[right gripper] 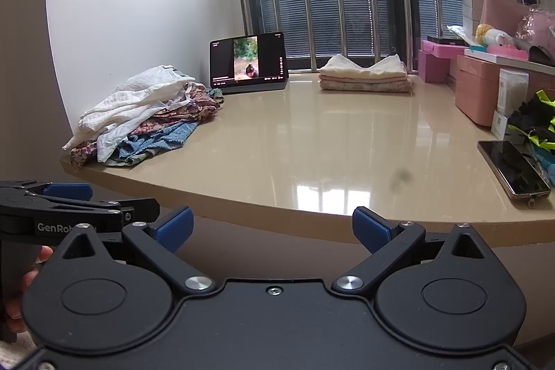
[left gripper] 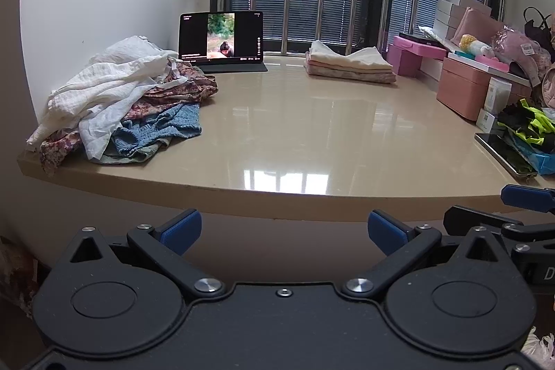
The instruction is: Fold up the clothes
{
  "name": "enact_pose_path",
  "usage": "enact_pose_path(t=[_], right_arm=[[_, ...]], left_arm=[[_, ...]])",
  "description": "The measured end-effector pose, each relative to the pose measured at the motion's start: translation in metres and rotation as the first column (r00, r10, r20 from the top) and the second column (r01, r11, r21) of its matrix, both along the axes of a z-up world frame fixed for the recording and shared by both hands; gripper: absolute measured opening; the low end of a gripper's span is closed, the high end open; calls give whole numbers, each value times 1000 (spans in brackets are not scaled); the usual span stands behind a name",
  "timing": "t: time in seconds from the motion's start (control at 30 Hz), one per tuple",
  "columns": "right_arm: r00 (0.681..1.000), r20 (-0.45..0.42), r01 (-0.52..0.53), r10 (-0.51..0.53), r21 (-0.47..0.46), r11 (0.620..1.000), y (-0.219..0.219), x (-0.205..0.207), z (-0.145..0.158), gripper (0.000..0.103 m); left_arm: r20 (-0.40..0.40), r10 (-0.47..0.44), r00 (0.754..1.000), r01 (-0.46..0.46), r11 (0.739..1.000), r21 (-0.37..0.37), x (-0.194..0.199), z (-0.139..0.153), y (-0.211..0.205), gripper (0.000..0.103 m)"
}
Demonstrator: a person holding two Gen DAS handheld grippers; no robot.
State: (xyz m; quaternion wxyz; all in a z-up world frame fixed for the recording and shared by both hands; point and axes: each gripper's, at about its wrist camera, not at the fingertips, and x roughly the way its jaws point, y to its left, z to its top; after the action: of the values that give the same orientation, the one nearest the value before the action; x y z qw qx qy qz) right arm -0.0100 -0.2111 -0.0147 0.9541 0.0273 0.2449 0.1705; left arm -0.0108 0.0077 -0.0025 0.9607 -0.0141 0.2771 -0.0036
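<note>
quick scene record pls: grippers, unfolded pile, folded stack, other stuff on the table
left gripper: open, holding nothing, short of the table edge
right gripper: open, holding nothing, short of the table edge
unfolded pile: table's left side; white garment on top, floral and blue knit beneath
folded stack: far side, by the window
tablet: propped upright, screen on
phone: right edge, screen dark

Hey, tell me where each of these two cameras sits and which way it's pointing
Left wrist: rides on the left gripper, in front of the table edge, facing the window; its open blue fingers show, with the right gripper at the right edge.
Right wrist: rides on the right gripper, same heading; open fingers show, the left gripper and a hand at left.
Shared: the unfolded pile, tablet, folded stack and phone.
</note>
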Motion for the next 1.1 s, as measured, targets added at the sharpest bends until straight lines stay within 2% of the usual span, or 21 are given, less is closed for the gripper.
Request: enact_pose_path(t=[1.1], right_arm=[[999,-45,-21,20,-18,1000,3,10,-6,100]], left_arm=[[-14,8,1000,-8,1000,-4,7,-6,7,103]])
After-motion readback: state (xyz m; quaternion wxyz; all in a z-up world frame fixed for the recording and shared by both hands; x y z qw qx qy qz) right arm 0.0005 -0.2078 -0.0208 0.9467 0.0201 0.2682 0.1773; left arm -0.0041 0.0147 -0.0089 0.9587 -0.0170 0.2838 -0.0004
